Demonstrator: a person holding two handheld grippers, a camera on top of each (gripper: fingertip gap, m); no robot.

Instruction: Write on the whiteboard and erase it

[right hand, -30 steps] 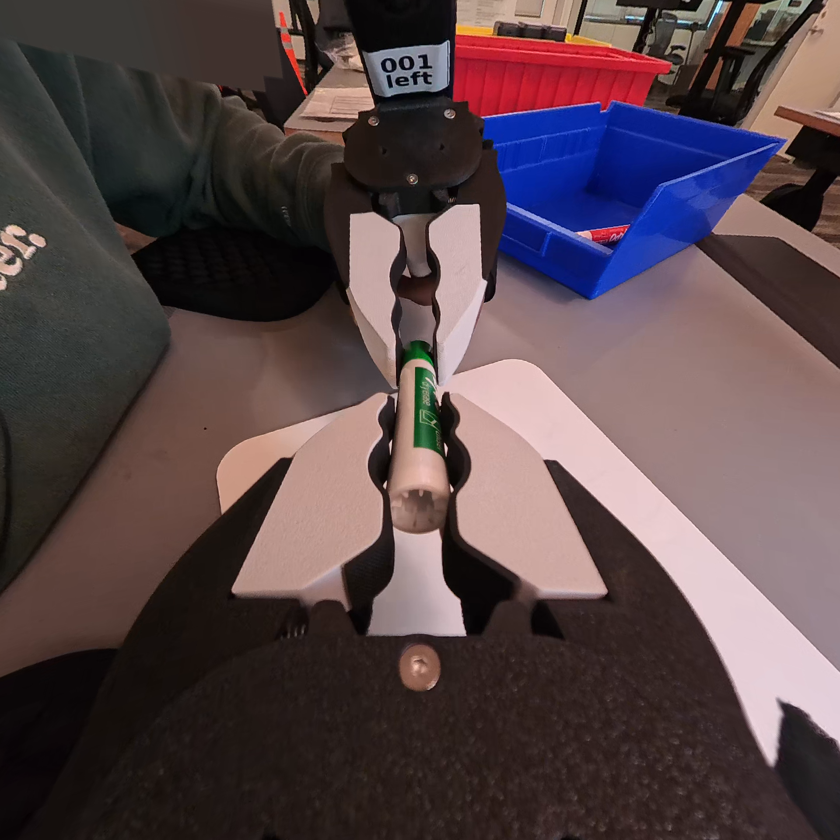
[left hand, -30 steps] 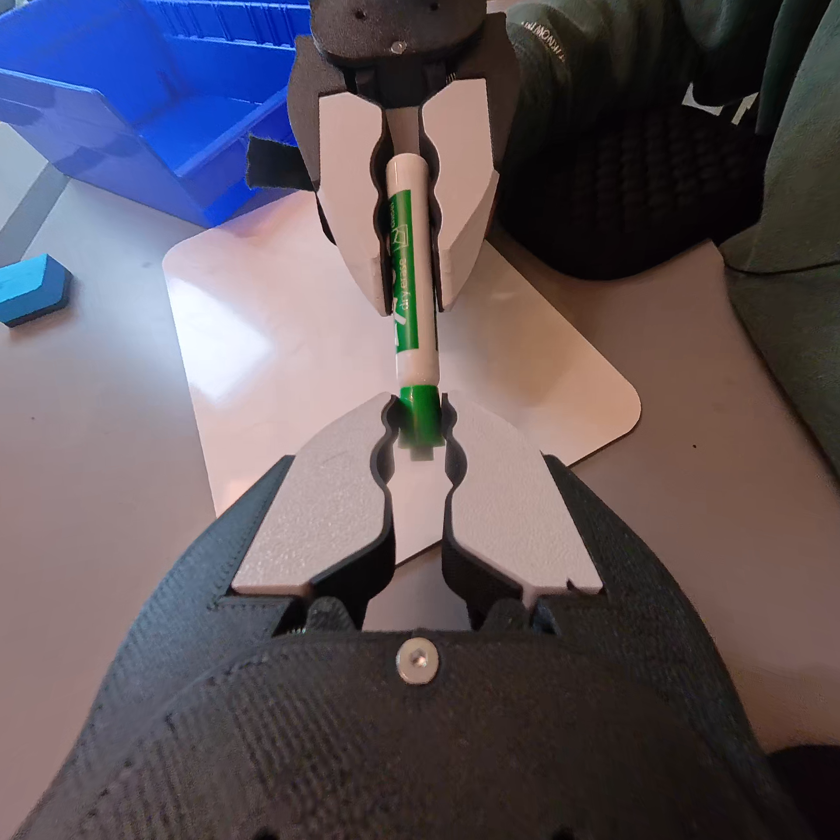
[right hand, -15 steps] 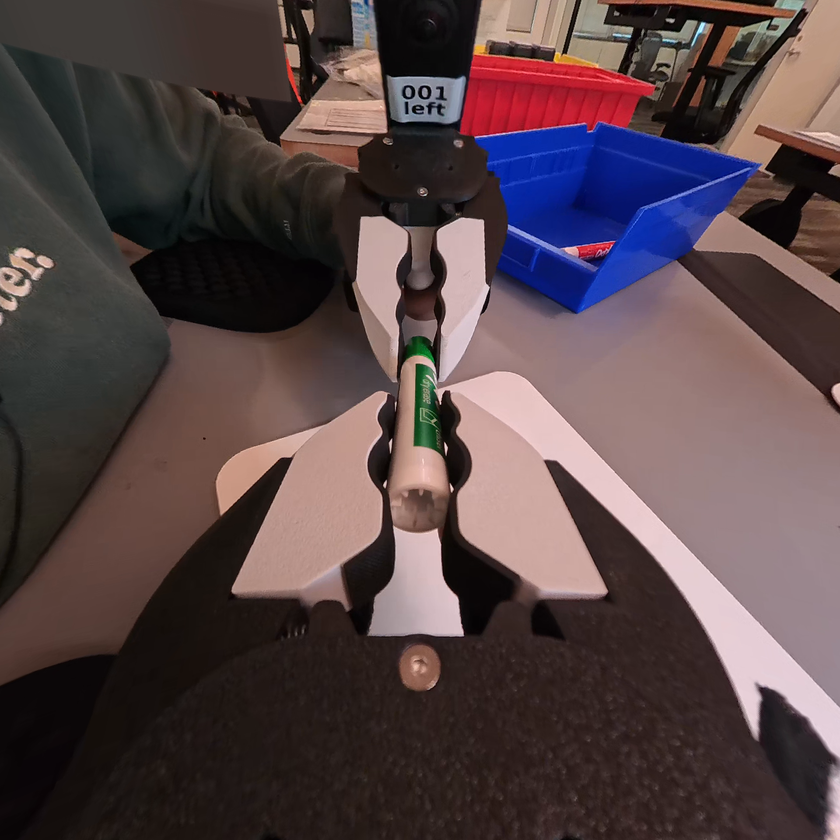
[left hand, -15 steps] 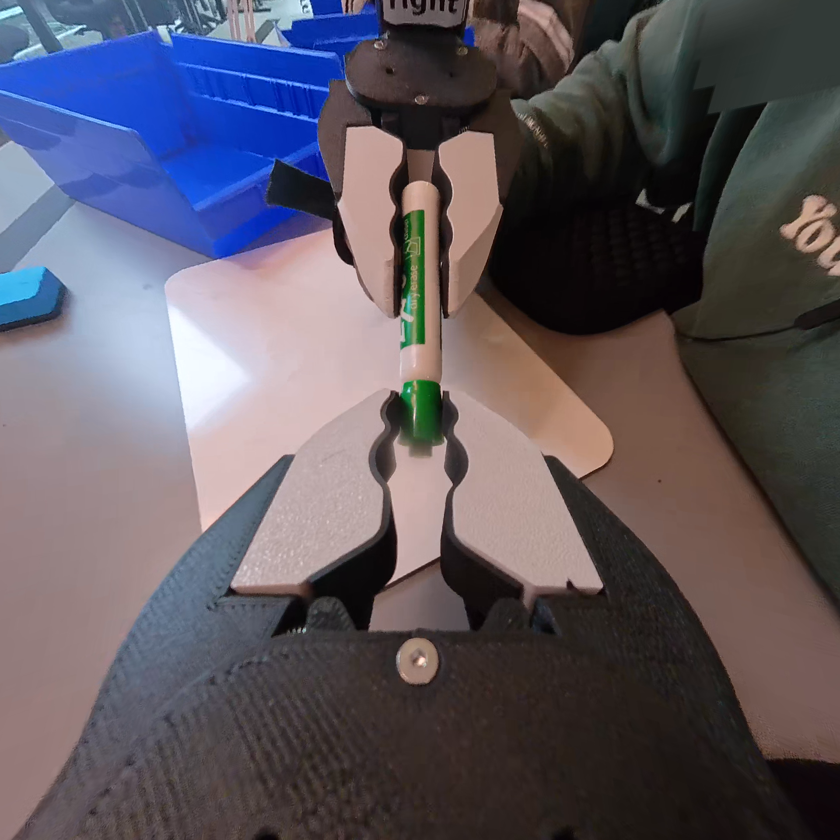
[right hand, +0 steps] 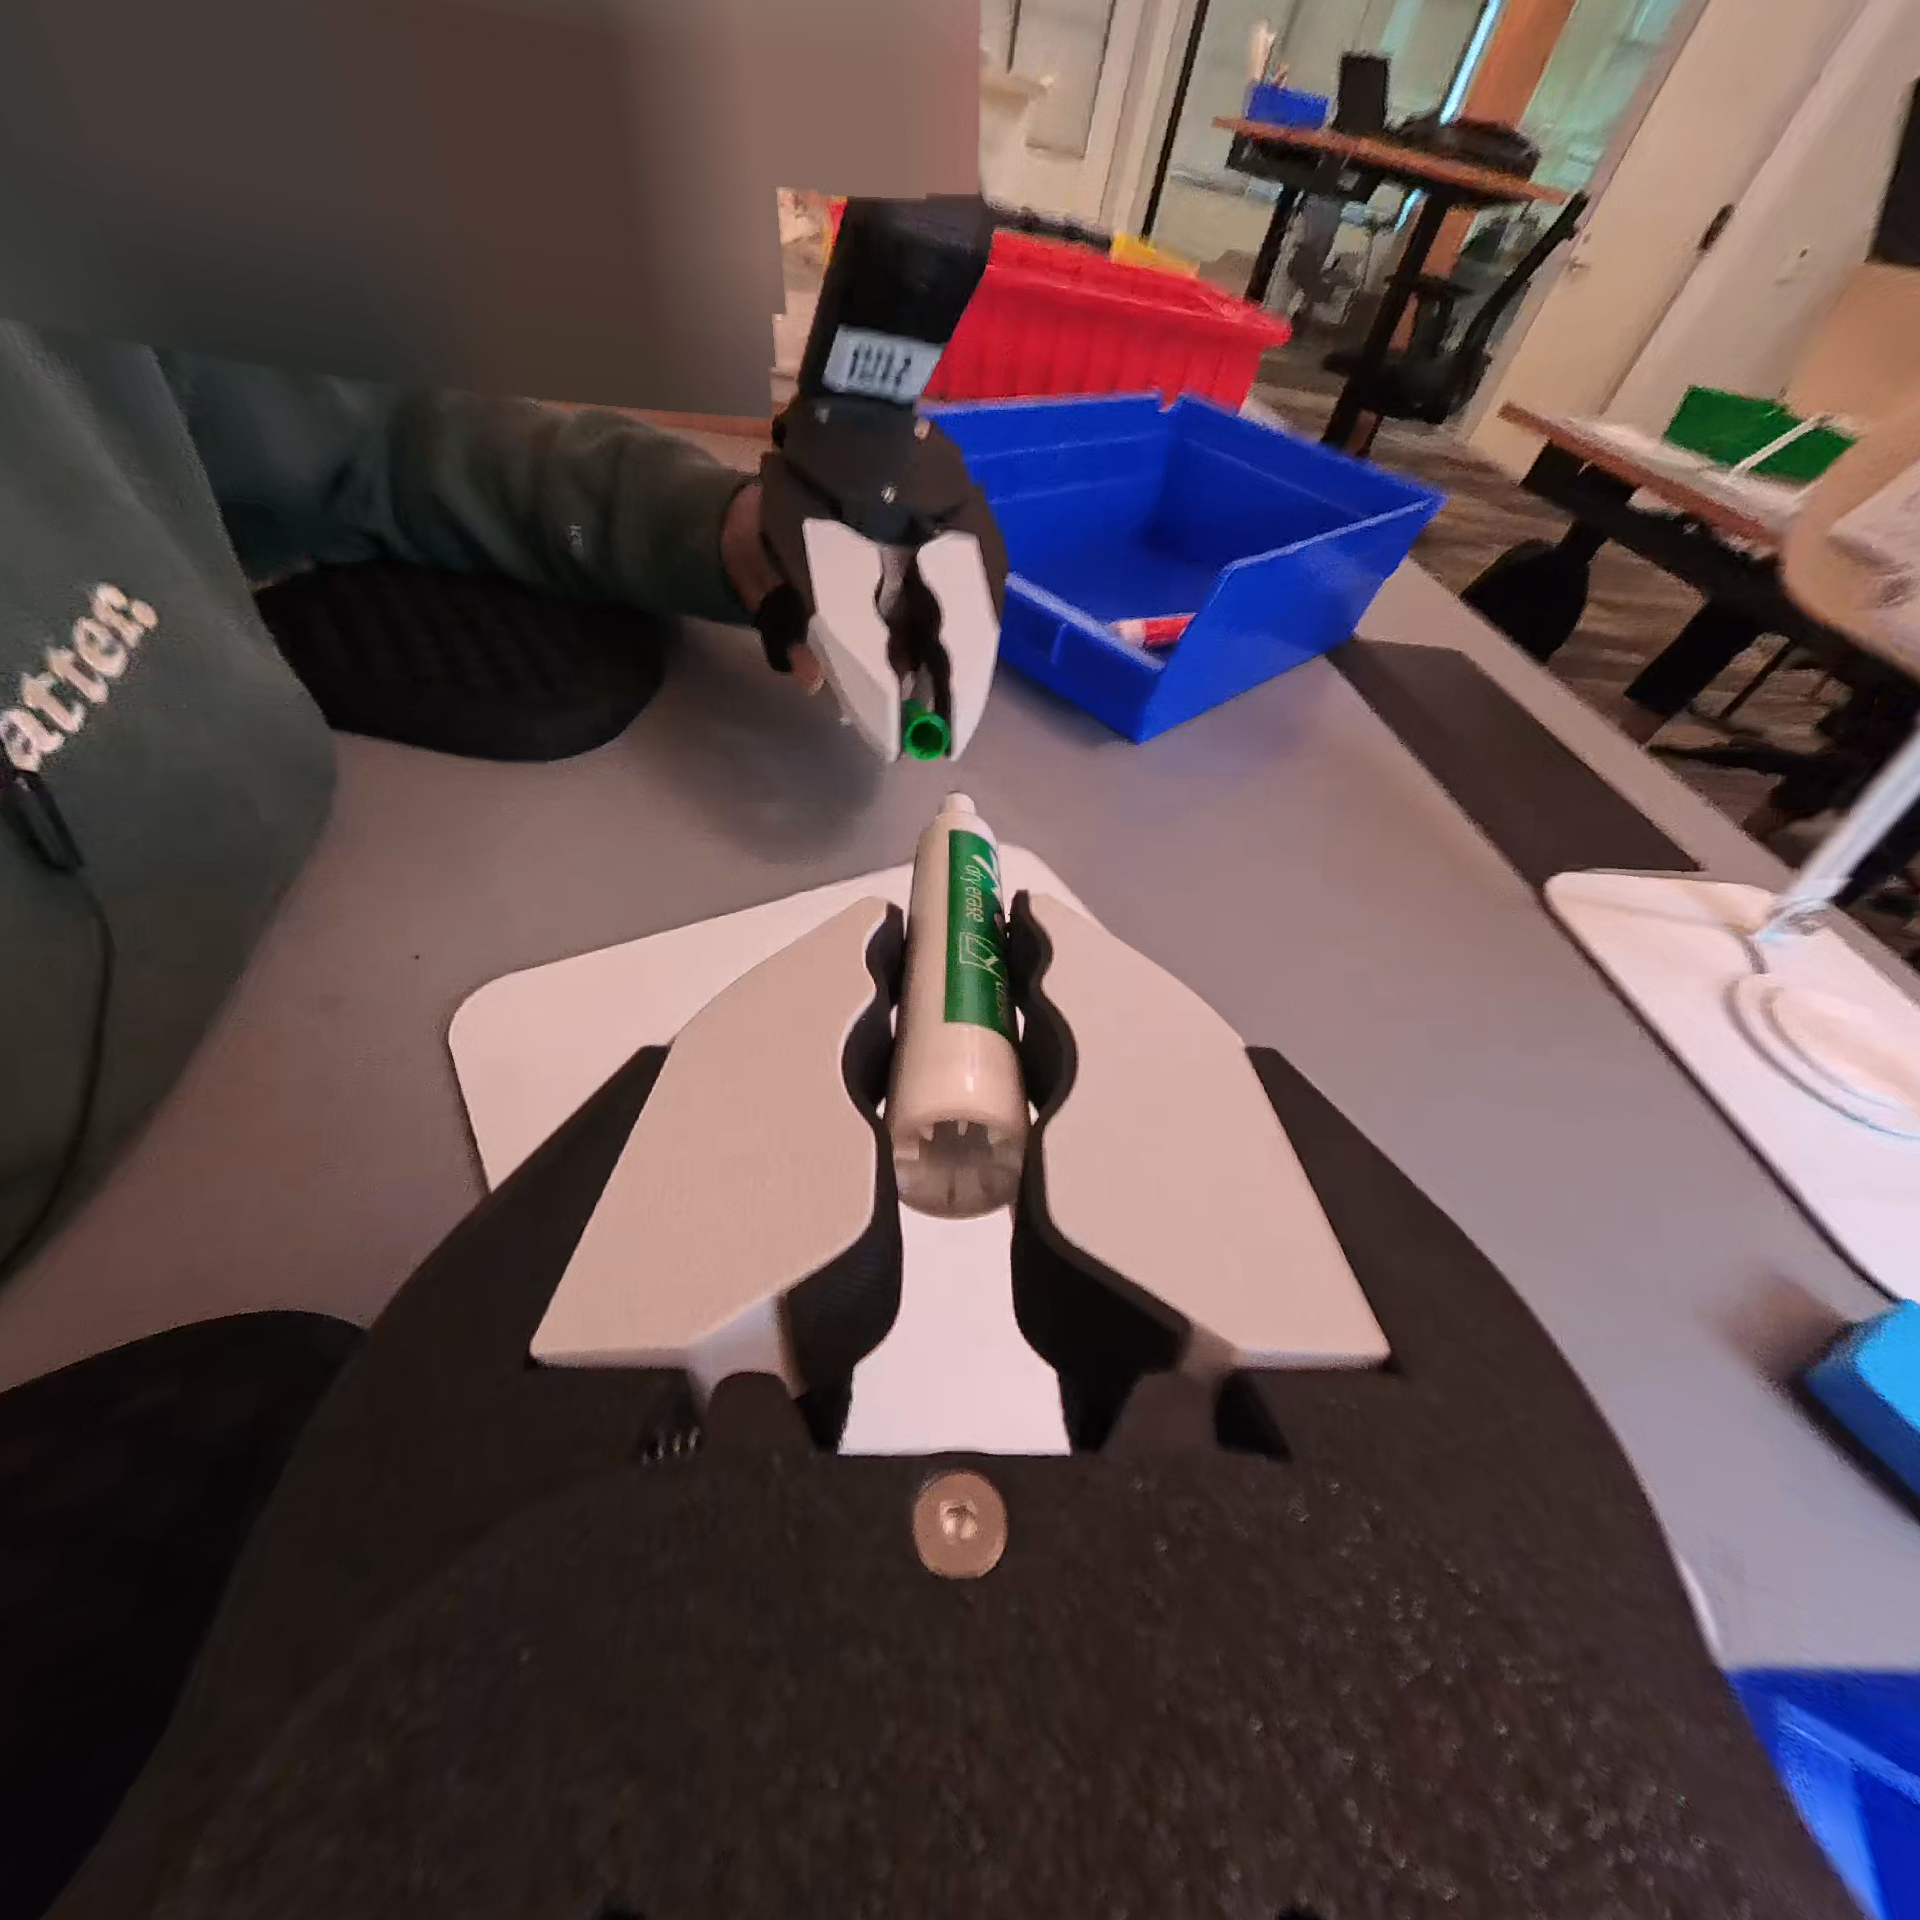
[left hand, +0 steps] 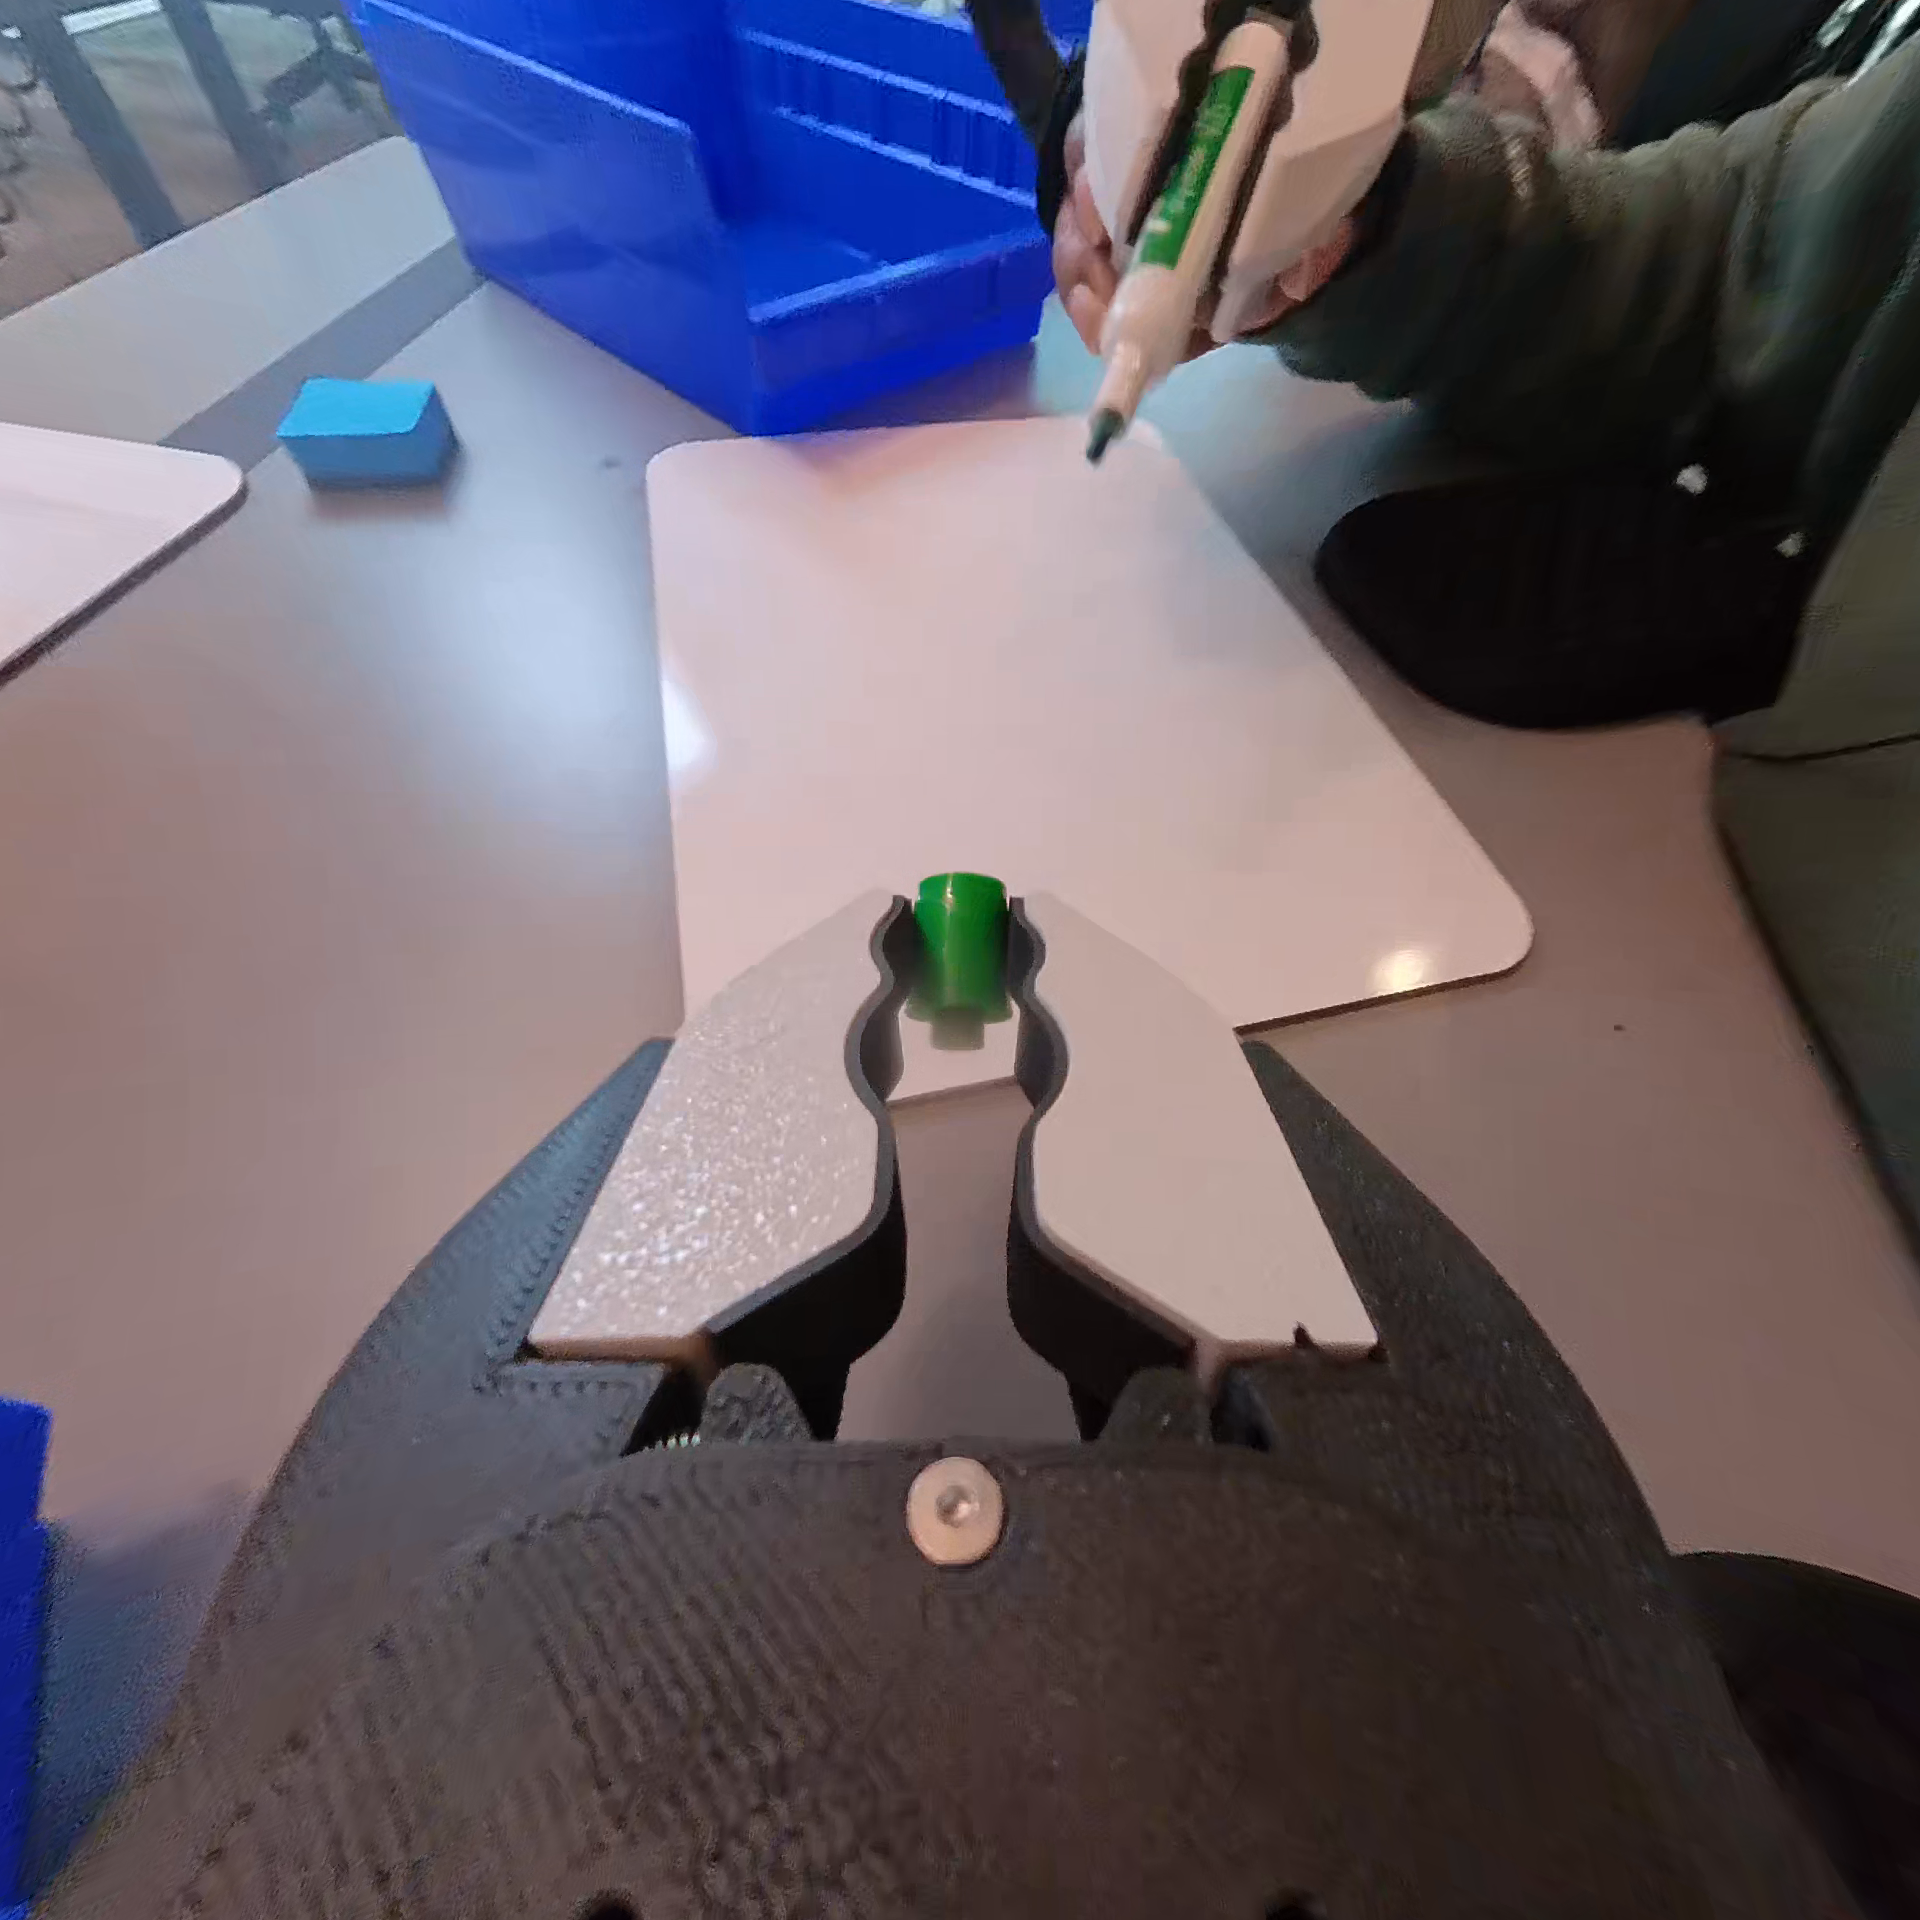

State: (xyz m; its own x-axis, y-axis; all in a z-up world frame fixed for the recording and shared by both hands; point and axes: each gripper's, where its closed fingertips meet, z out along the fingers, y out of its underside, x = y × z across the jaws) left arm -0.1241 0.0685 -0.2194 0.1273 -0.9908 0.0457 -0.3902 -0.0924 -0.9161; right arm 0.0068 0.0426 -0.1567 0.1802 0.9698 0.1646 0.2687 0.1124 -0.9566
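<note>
My left claw pinches the green cap; my right claw clamps the uncapped marker, its tip apart from the cap, above the whiteboard on the table.

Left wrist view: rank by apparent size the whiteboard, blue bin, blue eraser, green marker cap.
1. whiteboard, largest.
2. blue bin, cut off by the frame edge and farther away, so its rank against the board is unsure.
3. blue eraser.
4. green marker cap, though nearest the camera.
</note>
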